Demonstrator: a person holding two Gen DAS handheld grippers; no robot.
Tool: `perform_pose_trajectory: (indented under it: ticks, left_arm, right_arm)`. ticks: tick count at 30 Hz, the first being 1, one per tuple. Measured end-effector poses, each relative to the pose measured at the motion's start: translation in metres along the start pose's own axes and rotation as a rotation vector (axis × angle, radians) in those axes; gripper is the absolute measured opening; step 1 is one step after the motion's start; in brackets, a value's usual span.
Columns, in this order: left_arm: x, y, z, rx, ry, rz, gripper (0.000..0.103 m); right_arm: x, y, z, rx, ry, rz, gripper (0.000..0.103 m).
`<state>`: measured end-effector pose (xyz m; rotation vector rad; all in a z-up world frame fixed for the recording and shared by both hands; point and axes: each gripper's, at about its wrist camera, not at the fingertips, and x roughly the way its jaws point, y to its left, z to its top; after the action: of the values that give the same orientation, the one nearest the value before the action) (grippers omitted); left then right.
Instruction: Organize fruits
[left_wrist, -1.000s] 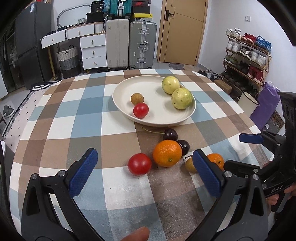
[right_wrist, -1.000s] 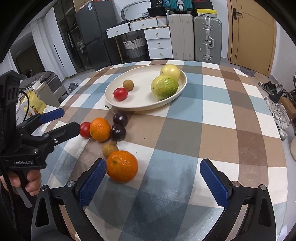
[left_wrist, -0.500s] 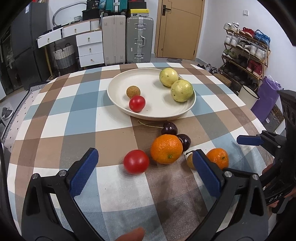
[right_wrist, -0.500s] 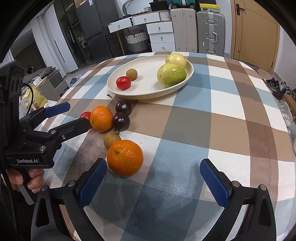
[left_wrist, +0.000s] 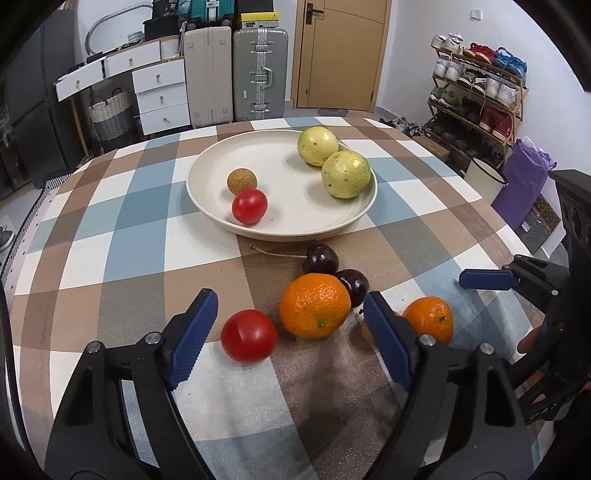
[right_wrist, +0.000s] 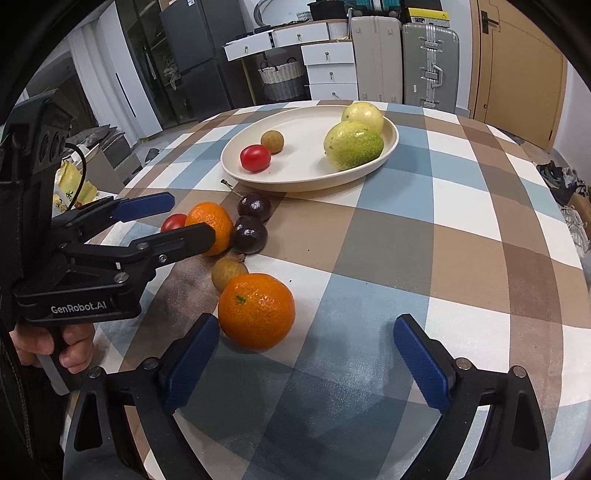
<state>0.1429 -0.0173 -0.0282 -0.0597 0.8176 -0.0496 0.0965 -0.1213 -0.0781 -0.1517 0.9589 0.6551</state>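
Note:
A cream plate on the checked tablecloth holds two yellow-green fruits, a red tomato and a small brown fruit. In front of it lie a loose tomato, a large orange, two dark cherries, a small brown fruit and a second orange. My left gripper is open, with the loose tomato and large orange between its fingers. My right gripper is open, just behind the second orange.
The round table's edge curves close on the right. Beyond it stand suitcases, white drawers, a door and a shoe rack. Each gripper shows in the other's view: right, left.
Both grippers have moved forward toward the fruit cluster. The loose tomato and large orange now sit between the left fingers, and the second orange is closer to the right gripper.

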Motion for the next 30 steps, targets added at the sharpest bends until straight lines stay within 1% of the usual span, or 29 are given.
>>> perform_pose_trajectory:
  ticks: [2, 4, 8, 10, 12, 18, 21, 25, 27, 30]
  left_arm:
    - [0.0, -0.001, 0.0, 0.003, -0.003, -0.019, 0.076]
    - [0.001, -0.002, 0.0, 0.01, -0.001, -0.026, 0.067]
    - [0.002, -0.005, 0.0, 0.022, -0.004, -0.031, 0.063]
    - [0.001, -0.004, 0.0, 0.018, -0.006, -0.043, 0.058]
    - [0.001, -0.004, 0.0, 0.021, -0.004, -0.043, 0.058]
    - [-0.003, -0.007, 0.002, 0.039, -0.015, -0.054, 0.057]
    - [0.0, -0.009, 0.003, 0.055, -0.002, -0.055, 0.057]
    - [0.004, -0.013, 0.003, 0.078, 0.018, -0.056, 0.053]
    - [0.008, -0.016, 0.002, 0.092, 0.037, -0.059, 0.046]
    - [0.009, -0.015, 0.0, 0.088, 0.034, -0.046, 0.039]
  right_arm:
    - [0.0, 0.001, 0.0, -0.002, -0.003, 0.004, 0.094]
    - [0.0, 0.001, 0.0, -0.003, -0.004, 0.009, 0.092]
    - [0.0, 0.005, 0.0, -0.014, -0.009, 0.016, 0.086]
    - [0.0, 0.007, 0.001, -0.019, -0.01, 0.019, 0.083]
    - [0.0, 0.009, 0.0, -0.028, -0.012, 0.02, 0.08]
    - [0.0, 0.009, 0.0, -0.026, -0.014, 0.032, 0.078]
    - [0.0, 0.009, 0.0, -0.027, -0.016, 0.03, 0.076]
    - [0.0, 0.009, -0.001, -0.028, -0.02, 0.037, 0.074]
    - [-0.001, 0.009, -0.001, -0.029, -0.023, 0.047, 0.069]
    - [-0.001, 0.01, -0.001, -0.033, -0.027, 0.06, 0.067]
